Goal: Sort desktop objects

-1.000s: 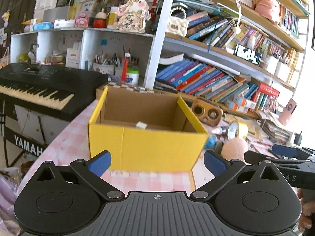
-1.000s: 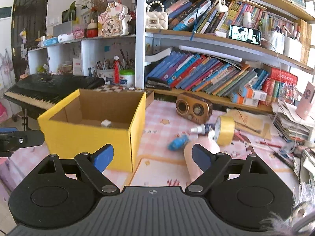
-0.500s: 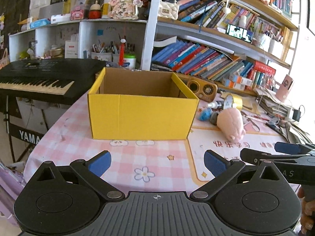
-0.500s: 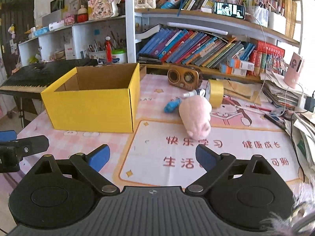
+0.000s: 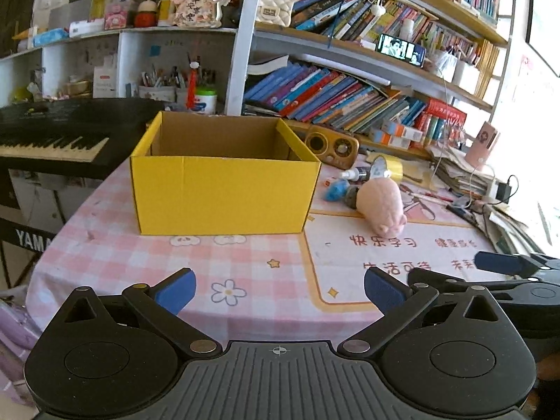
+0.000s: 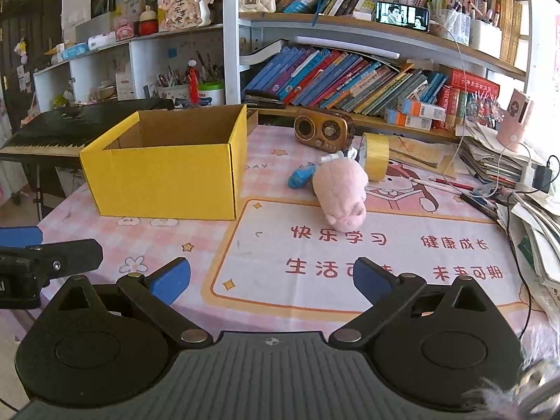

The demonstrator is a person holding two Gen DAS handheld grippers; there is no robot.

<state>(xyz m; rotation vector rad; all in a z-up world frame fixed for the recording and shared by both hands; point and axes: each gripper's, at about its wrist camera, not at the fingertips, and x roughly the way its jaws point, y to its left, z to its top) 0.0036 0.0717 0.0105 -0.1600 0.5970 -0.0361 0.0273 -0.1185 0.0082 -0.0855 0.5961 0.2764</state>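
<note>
1. The right gripper [image 6: 271, 278] hangs over the near part of the table, its jaws wide apart and just having spread further; nothing lies between the blue pads.
2. The left gripper [image 5: 278, 288] is released too, pads wide and empty, just beside the right one on its left.
3. Ahead of the right gripper and slightly to its right lies the pink plush toy [image 6: 341, 192], on the printed mat [image 6: 350, 245]. Its long axis runs toward the camera and a little rightward, snout nearest.
4. From the left wrist view the same toy sits well off to the right, so the right hand is probably the better placed for it.
5. Behind the toy, close together, lie a blue object [image 6: 301, 176], a small spray bottle [image 6: 337, 155] and a yellow tape roll [image 6: 376, 155]; the roll looks nearly touching the toy's rear.
6. The yellow box [image 6: 168, 161] stands open-topped to the left of the toy, apart from it.
7. The mat between gripper and toy is bare, giving open room for a straight approach; cables and papers crowd the table's right edge.
</note>
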